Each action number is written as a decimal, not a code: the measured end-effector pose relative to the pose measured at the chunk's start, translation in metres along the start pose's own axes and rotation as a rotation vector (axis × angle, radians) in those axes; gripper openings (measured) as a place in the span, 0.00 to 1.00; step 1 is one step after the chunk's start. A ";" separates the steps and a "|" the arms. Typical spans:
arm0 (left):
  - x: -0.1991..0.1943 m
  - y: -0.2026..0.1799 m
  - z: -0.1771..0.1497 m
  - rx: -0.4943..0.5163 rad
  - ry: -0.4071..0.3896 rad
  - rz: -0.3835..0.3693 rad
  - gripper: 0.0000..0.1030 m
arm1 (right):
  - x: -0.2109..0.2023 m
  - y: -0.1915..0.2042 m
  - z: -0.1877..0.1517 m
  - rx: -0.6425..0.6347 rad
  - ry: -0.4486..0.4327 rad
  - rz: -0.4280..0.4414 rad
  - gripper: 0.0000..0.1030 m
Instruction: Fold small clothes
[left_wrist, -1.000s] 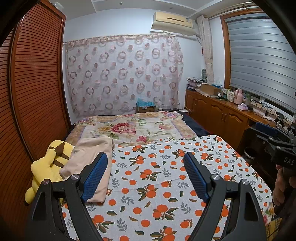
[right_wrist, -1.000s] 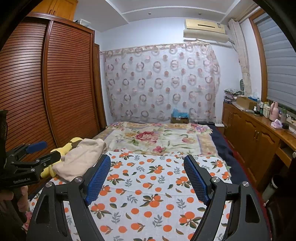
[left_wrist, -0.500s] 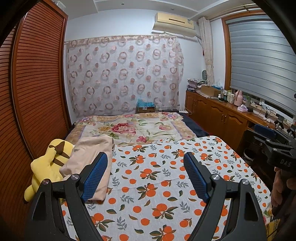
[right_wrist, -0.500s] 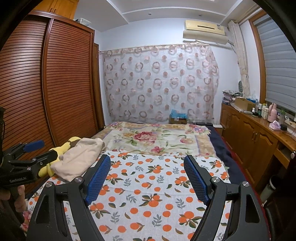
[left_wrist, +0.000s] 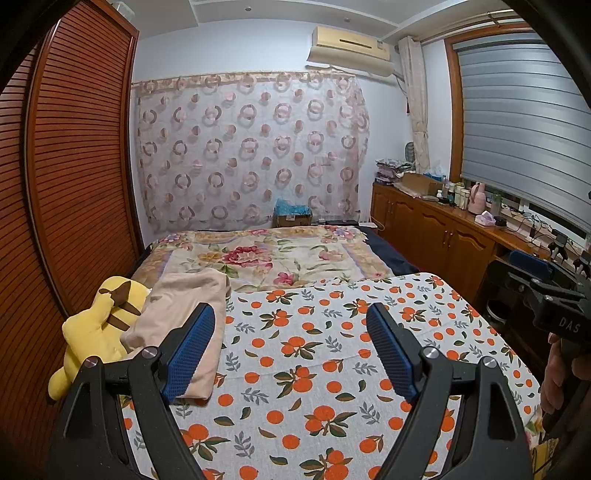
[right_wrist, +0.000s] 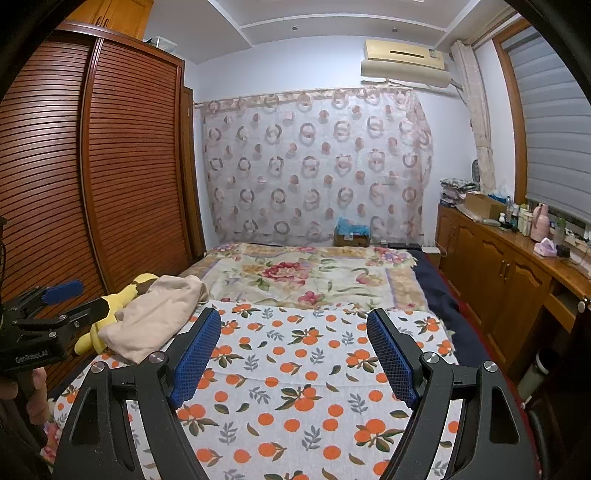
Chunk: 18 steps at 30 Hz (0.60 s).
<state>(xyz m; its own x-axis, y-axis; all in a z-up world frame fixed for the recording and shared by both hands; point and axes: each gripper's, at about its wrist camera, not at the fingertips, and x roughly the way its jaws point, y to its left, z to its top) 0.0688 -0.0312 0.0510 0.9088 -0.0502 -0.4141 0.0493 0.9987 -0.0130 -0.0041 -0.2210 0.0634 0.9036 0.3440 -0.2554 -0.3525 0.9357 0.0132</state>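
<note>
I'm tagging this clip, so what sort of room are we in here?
A home bedroom, most likely: a bed under an orange-print sheet, a louvred wooden wardrobe beside it, and a wall air conditioner above a patterned curtain.

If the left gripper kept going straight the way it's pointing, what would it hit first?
Probably the orange-print sheet on the bed: the open left gripper tilts slightly down, nothing between. The beige garment lies just left.

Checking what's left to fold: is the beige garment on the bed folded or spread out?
Neither: the beige garment lies bunched in a loose heap against the yellow plush toy, with rumpled, uneven edges.
</note>
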 end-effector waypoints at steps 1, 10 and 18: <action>0.000 0.000 0.000 -0.001 0.000 0.001 0.82 | -0.001 -0.001 0.000 -0.001 -0.001 0.001 0.80; 0.000 0.001 0.000 0.000 -0.001 0.002 0.82 | -0.002 -0.003 -0.002 -0.001 -0.001 0.003 0.80; -0.002 0.001 0.000 -0.001 -0.001 -0.001 0.82 | -0.003 -0.005 -0.001 -0.003 -0.001 0.003 0.80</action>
<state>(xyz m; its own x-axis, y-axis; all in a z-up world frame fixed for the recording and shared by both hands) 0.0675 -0.0297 0.0519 0.9092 -0.0517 -0.4131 0.0502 0.9986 -0.0144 -0.0047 -0.2270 0.0630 0.9027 0.3472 -0.2541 -0.3562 0.9343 0.0109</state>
